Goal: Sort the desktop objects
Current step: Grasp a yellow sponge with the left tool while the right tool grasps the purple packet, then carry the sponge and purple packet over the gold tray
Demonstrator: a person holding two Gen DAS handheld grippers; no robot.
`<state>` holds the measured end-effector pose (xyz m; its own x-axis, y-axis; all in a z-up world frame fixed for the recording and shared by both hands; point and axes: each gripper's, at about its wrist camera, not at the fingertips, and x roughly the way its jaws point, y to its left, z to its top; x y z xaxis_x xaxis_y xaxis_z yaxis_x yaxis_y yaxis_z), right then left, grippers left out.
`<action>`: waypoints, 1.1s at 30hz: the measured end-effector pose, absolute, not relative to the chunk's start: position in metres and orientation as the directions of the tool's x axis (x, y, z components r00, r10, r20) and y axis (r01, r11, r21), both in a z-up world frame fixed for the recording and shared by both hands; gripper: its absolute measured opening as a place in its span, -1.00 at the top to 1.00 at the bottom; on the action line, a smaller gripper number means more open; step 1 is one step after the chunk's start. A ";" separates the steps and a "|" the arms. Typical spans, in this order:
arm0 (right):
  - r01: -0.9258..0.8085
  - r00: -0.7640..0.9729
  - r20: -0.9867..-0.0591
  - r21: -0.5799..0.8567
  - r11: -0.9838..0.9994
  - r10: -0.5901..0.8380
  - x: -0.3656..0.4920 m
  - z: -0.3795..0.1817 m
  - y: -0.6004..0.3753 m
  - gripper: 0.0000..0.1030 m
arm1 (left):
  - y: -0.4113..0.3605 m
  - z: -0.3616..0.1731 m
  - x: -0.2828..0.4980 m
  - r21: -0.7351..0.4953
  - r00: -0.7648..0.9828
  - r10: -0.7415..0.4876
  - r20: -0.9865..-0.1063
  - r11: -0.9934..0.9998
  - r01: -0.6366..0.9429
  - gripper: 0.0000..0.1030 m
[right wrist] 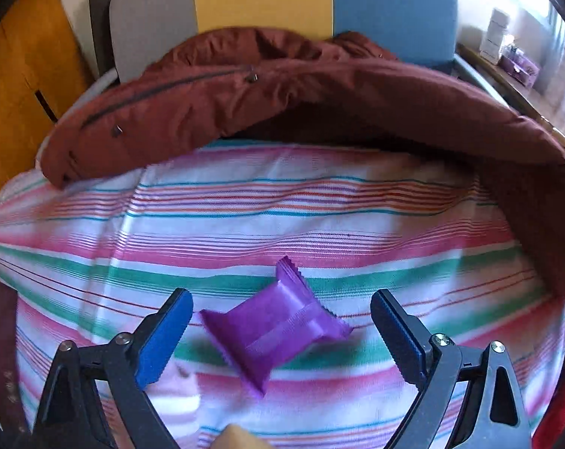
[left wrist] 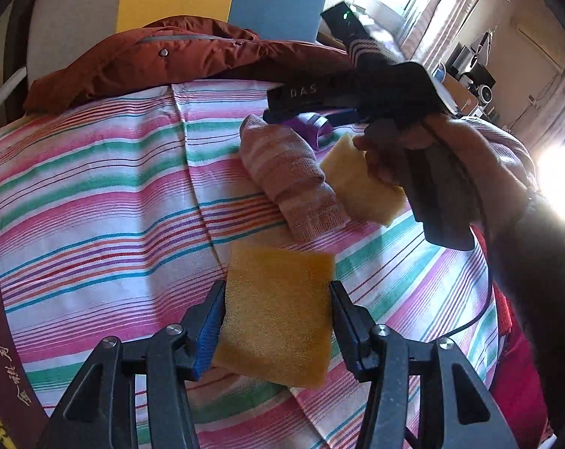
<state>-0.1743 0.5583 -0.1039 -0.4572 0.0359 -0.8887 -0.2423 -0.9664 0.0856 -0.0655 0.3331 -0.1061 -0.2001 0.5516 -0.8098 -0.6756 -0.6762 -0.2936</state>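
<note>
Left gripper (left wrist: 276,327) at the bottom of its view clamps the yellow sponge (left wrist: 278,318) lifted off the striped cloth (left wrist: 95,194), ready for sorting, while the right gripper (right wrist: 280,331) straddles the purple wrapper (right wrist: 273,331) lying low-centre, pads apart, nothing gripped yet.

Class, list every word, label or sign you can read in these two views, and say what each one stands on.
"DAS": pale letters on the right gripper, seen from the left wrist view.
Handwritten-style gold characters on the dark red band at the lower left edge: too distorted to read.
Purple packet: no print legible.
</note>
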 end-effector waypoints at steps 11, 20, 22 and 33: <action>-0.231 -0.476 -0.879 0.096 -0.968 0.026 -0.151 -0.108 0.560 -0.46 | 0.336 -0.111 -0.065 -0.280 -0.221 0.553 -0.803 -0.677 -0.681 -0.07; -0.271 -0.474 -0.878 0.065 -0.960 0.074 -0.121 -0.099 0.558 0.19 | 0.328 -0.099 -0.063 -0.272 -0.250 0.554 -0.794 -0.692 -0.669 -0.05; -0.282 -0.485 -0.871 0.081 -0.956 0.069 -0.111 -0.093 0.560 0.19 | 0.326 -0.096 -0.063 -0.269 -0.258 0.555 -0.791 -0.694 -0.668 -0.05; -0.455 -0.504 -0.863 0.246 -0.856 0.020 -0.077 -0.093 0.613 -0.36 | 0.313 -0.083 -0.061 -0.283 -0.268 0.568 -0.778 -0.698 -0.658 -0.05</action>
<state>-0.0773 0.6129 -0.0929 -0.5043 0.0205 -0.8633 -0.4551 -0.8559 0.2456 -0.0610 0.3127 -0.0830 -0.2683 0.5685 -0.7777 -0.6584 -0.6976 -0.2828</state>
